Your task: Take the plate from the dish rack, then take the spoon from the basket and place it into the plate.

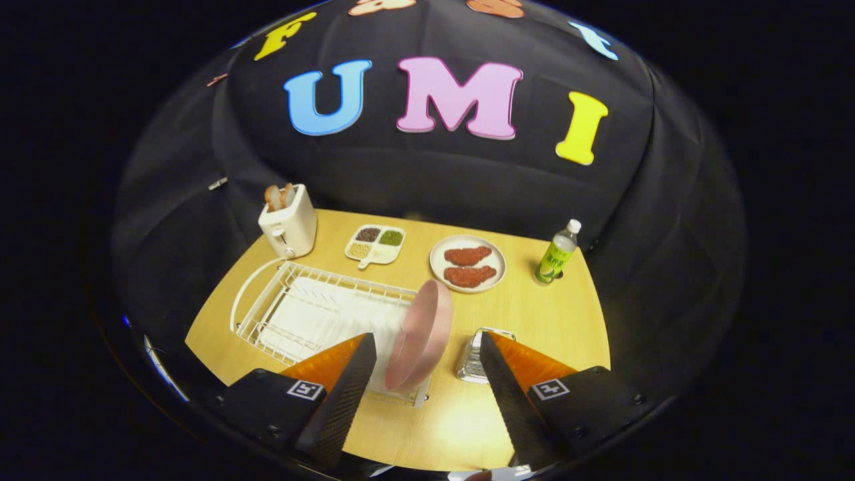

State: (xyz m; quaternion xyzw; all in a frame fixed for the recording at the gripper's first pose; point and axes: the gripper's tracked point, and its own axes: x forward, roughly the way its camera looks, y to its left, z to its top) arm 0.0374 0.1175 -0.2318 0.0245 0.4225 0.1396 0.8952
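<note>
Gripper view looks down on a pale wooden table (534,321) with the gripper (425,364) spread wide and gripping nothing. A smooth pink plate (422,337) stands on edge at the near end of the white wire dish rack (300,310), between and just beyond the fingers. The first step seems in hand: the next move likely calls for lining the fingers up across the plate's thin rim, then closing. A small metal mesh basket (475,361) sits just beside the rack; whether it holds a spoon I cannot tell.
</note>
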